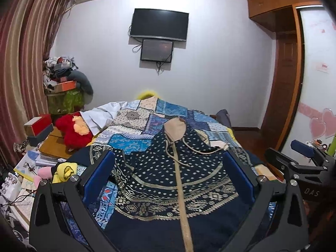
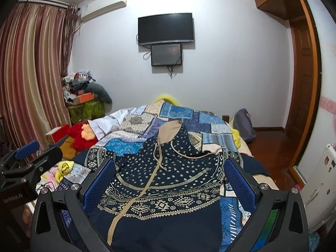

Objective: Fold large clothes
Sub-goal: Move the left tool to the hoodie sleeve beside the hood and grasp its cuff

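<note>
A dark navy hooded garment [image 1: 168, 178] with white dots, beige patterned bands and a beige zip strip lies spread on the bed, hood [image 1: 175, 129] pointing away. In the right wrist view the same garment [image 2: 168, 180] fills the space between my fingers. My left gripper [image 1: 169, 163] hovers open over its chest, blue pads wide apart and holding nothing. My right gripper [image 2: 170, 168] is also open above the garment, empty. The right gripper's body [image 1: 304, 161] shows at the right edge of the left wrist view, and the left gripper's body [image 2: 27, 163] at the left edge of the right wrist view.
A blue patchwork bedspread [image 1: 147, 121] covers the bed. A red plush toy [image 1: 73, 130], boxes and papers crowd the left side [image 1: 42, 147]. Striped curtains [image 1: 21, 63] hang left, a TV [image 1: 158, 24] is on the far wall, a wooden wardrobe [image 1: 283, 73] stands right.
</note>
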{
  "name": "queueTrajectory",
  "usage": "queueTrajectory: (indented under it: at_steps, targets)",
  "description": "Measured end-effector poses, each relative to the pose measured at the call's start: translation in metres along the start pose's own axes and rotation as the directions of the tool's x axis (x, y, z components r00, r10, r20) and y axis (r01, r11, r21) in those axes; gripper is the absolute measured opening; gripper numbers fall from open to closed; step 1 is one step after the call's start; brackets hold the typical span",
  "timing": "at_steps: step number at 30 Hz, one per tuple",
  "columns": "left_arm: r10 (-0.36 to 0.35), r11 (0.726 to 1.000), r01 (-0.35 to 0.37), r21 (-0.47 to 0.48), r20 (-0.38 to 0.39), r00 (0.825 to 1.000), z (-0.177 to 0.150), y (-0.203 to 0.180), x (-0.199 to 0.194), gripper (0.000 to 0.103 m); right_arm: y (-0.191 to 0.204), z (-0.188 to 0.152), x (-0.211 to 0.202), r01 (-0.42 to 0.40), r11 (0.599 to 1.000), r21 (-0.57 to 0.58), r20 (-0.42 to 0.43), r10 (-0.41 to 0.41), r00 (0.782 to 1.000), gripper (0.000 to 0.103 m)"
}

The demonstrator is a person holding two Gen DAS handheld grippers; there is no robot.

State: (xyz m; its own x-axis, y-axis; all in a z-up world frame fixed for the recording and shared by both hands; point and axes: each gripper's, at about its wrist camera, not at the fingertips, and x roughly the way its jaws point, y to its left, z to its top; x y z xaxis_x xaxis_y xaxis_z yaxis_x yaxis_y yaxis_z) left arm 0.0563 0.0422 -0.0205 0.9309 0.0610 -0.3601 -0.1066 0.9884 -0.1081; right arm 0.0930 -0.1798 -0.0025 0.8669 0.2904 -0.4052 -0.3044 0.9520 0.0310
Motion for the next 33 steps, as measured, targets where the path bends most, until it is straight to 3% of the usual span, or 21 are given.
queueTrajectory:
  at_steps: [8,11,15,18,21,25,27,31,33]
  targets:
    - [0.102,0.995,-0.102,-0.002,-0.062,0.993,0.007,0.038,0.062,0.103,0.004,0.008,0.07,-0.009,1.0,-0.012,-0.066,0.009,0.998,0.103]
    - [0.165,0.986,-0.167,-0.007,-0.096,0.982,0.008,0.058,0.091,0.103,0.004,0.015,0.1,-0.012,1.0,-0.022,-0.086,0.01,0.996,0.103]
    - [0.297,0.954,-0.3,0.014,-0.172,0.939,0.002,0.092,0.135,0.103,0.007,0.022,0.145,-0.032,0.999,-0.033,-0.129,0.028,0.991,0.103]
    - [0.321,0.942,-0.334,-0.006,-0.26,0.911,-0.009,0.126,0.165,0.103,0.01,0.023,0.183,-0.064,0.997,-0.031,-0.193,0.057,0.98,0.103]
    - [0.305,0.936,-0.347,-0.055,-0.362,0.881,-0.026,0.161,0.19,0.103,0.015,0.015,0.224,-0.109,0.993,-0.035,-0.288,0.094,0.953,0.103]
    - [0.299,0.925,-0.375,-0.067,-0.48,0.824,-0.053,0.194,0.215,0.103,0.027,-0.005,0.281,-0.128,0.988,-0.08,-0.431,0.082,0.898,0.103]
    - [0.277,0.925,-0.369,-0.083,-0.516,0.811,-0.067,0.205,0.225,0.103,0.032,-0.016,0.3,-0.14,0.984,-0.108,-0.483,0.071,0.873,0.103]
    - [0.142,0.931,-0.31,-0.193,-0.592,0.794,-0.094,0.223,0.248,0.103,0.041,-0.035,0.328,-0.198,0.973,-0.12,-0.556,0.099,0.826,0.103]
    - [0.118,0.934,-0.295,-0.203,-0.603,0.789,-0.101,0.224,0.258,0.098,0.044,-0.04,0.34,-0.226,0.968,-0.111,-0.587,0.12,0.8,0.103]
